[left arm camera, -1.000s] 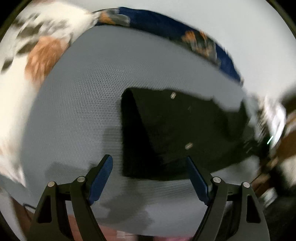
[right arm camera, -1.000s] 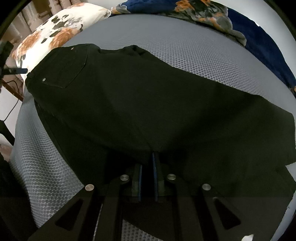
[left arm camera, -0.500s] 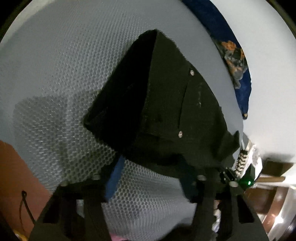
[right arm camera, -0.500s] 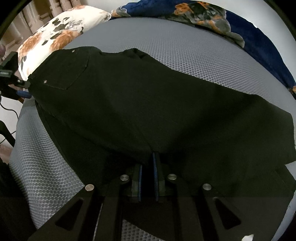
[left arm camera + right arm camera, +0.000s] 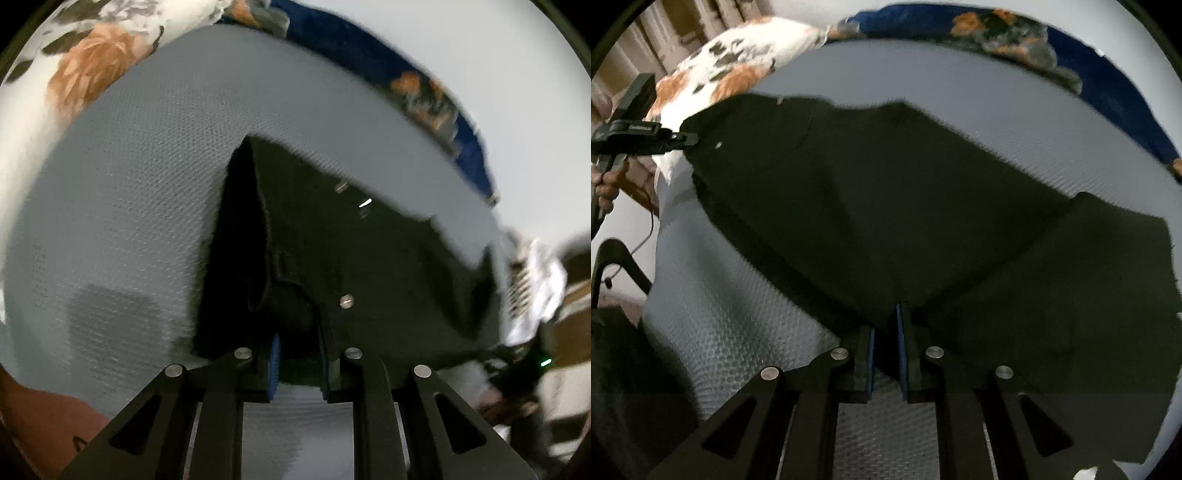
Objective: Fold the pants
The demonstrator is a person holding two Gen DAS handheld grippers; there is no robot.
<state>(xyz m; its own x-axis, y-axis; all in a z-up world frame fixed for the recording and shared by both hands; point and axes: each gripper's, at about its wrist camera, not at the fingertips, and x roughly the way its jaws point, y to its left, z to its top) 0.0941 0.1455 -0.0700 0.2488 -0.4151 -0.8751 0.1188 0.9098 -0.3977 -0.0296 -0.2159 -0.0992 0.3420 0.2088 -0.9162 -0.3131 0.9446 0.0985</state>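
Two grippers: both pinching one garment.
Left gripper (image 5: 297, 354): jaws drawn close on the waistband corner of the black pants (image 5: 351, 266); cloth bunches between the blue pads.
Right gripper (image 5: 884, 328): jaws pressed nearly together, nipping the pants (image 5: 886, 206) along their near long edge, about mid-length.
Pants, position: spread ahead of the right gripper on the grey mesh bed cover (image 5: 746, 317); waist end far-left, hem end far-right.
Step in hand (judged): lifting the near edge to fold the garment over.
Doing it well (judged): raise both grips together, keep the cloth taut between them, land edge on edge.
Edges: bed's near rim lies just below both grippers.
Open room: bare cover beyond the pants; floral pillow (image 5: 738, 70) and dark blue blanket (image 5: 1089, 66) bound the far side.
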